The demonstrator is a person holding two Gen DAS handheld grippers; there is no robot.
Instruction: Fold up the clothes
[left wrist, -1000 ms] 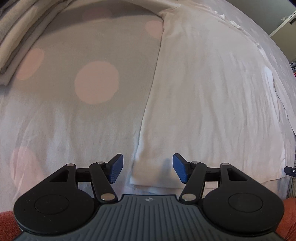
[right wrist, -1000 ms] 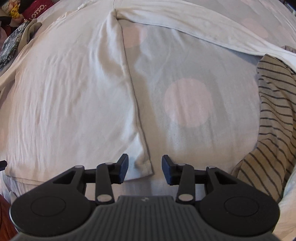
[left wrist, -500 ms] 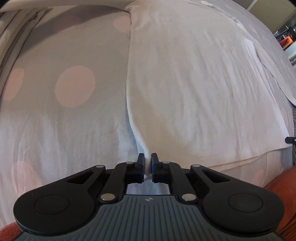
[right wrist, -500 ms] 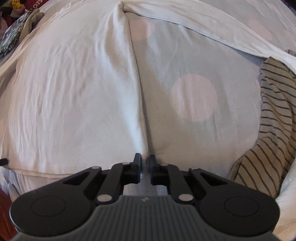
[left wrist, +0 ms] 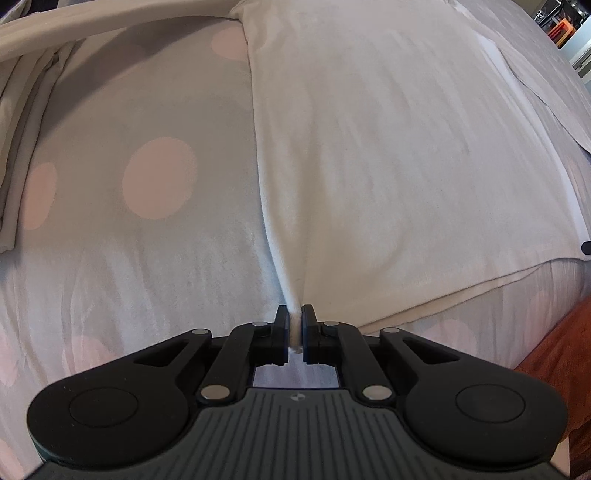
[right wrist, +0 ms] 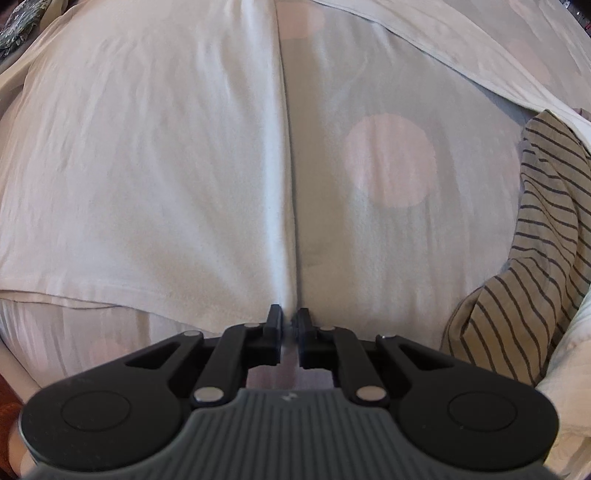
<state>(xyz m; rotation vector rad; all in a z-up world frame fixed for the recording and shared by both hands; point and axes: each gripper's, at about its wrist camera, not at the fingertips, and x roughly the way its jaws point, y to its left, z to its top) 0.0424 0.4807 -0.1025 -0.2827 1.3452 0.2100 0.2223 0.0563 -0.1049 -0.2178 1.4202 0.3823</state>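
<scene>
Right now my left jaws are pinched nearly closed on the near corner of a white shirt, with a thin ridge of its cloth standing up between the two black fingers. My right jaws are closed the same way on the shirt's other near corner, where the side edge runs straight away from me as a long raised crease. It is soft, matte knit cotton, lightly wrinkled, lying spread flat on a bed cover of pale grey fabric printed with large round pink dots. A double-layered hem shows along the near edge in the left view, sagging slightly over the front of the bed. One long sleeve stretches out as a smooth, flat band across the top left of that view, and the other sleeve does the same across the top right of the right view. Beside my right jaws, a crumpled tan garment with thin dark stripes is heaped at the bed's edge, apart from the white one. Folded pale cloth lies stacked at the far left. Both tools sit low and level, pointing forward along the shirt's two side edges.
</scene>
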